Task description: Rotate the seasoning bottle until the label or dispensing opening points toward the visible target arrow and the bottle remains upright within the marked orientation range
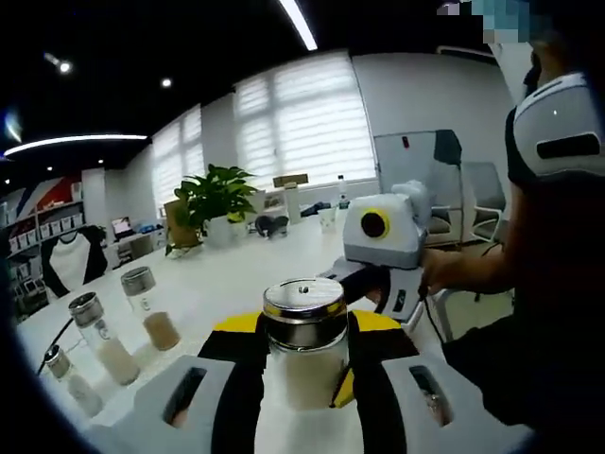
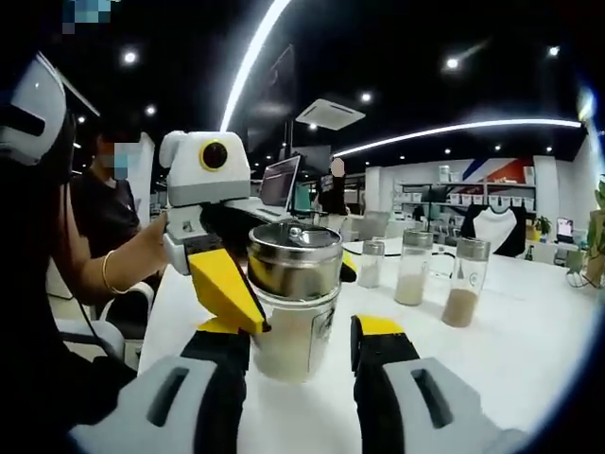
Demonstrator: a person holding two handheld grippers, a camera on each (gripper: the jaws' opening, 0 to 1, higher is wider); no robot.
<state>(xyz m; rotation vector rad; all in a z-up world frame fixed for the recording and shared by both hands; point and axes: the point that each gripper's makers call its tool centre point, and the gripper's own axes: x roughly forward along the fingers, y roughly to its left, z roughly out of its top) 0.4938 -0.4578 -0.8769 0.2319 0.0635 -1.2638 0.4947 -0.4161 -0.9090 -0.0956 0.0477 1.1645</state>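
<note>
The seasoning bottle (image 1: 304, 350) is a clear glass jar of pale powder with a shiny metal lid, standing upright on the white table (image 1: 227, 274). My left gripper (image 1: 304, 326) is shut on it, the black jaws with yellow tips pressing both sides. In the right gripper view the same bottle (image 2: 295, 317) stands between my right gripper's (image 2: 301, 352) jaws, which are open with a small gap on the right side. The left gripper (image 2: 232, 284) reaches in from the left there, one yellow tip on the glass. The right gripper (image 1: 378, 251) shows beyond the bottle in the left gripper view.
Three more glass jars (image 1: 151, 307) (image 1: 102, 336) (image 1: 68, 378) stand in a row on the table; the right gripper view shows them too, beyond the bottle (image 2: 413, 265). A potted plant (image 1: 216, 199) sits further back. A person's arm (image 1: 473, 270) holds the right gripper.
</note>
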